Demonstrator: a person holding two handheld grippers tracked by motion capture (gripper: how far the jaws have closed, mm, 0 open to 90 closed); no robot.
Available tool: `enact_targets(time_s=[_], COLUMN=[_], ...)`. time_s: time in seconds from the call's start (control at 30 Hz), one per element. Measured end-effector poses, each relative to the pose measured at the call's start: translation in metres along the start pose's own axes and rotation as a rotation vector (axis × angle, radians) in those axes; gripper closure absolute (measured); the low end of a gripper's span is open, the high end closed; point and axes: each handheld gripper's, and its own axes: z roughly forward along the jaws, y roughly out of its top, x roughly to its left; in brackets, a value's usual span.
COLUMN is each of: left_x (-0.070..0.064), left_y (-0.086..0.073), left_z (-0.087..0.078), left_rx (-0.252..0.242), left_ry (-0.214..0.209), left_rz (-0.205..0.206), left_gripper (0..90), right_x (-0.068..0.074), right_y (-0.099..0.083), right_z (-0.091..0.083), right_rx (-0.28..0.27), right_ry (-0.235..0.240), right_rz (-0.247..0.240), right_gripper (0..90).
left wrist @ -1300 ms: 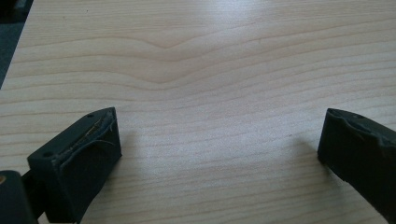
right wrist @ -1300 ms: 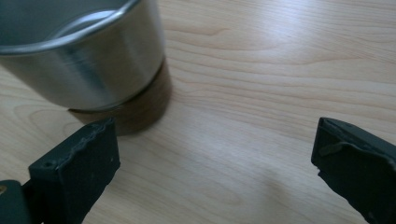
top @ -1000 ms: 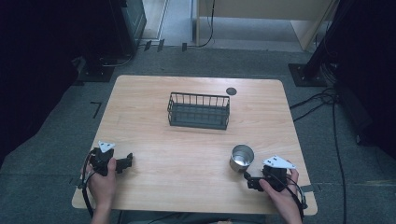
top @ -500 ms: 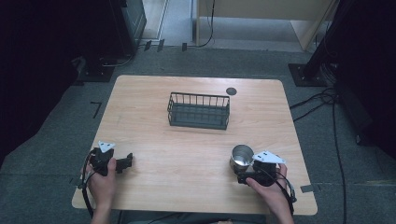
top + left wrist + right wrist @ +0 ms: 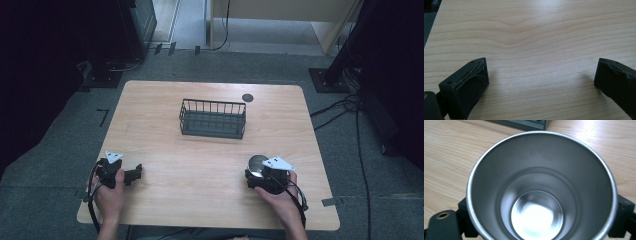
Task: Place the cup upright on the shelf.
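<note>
A shiny steel cup [image 5: 258, 163] stands upright on the wooden table [image 5: 200, 165] near its front right. My right gripper [image 5: 254, 174] has its jaws on either side of the cup [image 5: 539, 195], spread wide and close to its wall; it stands open. The cup is empty inside. My left gripper [image 5: 136, 173] rests near the front left edge, held by a hand, and is open with bare wood between its jaws [image 5: 540, 77].
A dark wire basket [image 5: 212, 119] sits empty at the table's middle back, and its base edge [image 5: 524, 123] lies just beyond the cup. A small black round spot [image 5: 247, 98] is behind it. Cables trail from both grippers.
My right gripper has moved left and forward up to the cup, so its jaws now stand around it. The left gripper has stayed put.
</note>
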Motion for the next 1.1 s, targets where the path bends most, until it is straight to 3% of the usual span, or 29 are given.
enact_targets(time_s=[0.57, 1.1], left_x=[0.0, 0.0], left_y=[0.0, 0.0], left_z=[0.0, 0.0], left_rx=[0.001, 0.001], left_ry=[0.0, 0.0], left_rz=[0.001, 0.001], left_gripper=[0.0, 0.0], right_x=[0.003, 0.008], right_y=[0.004, 0.03], right_z=[-0.002, -0.007], right_rx=[-0.026, -0.075], right_ry=[-0.02, -0.008], right_rz=[-0.025, -0.037], right_gripper=[18.1, 18.3])
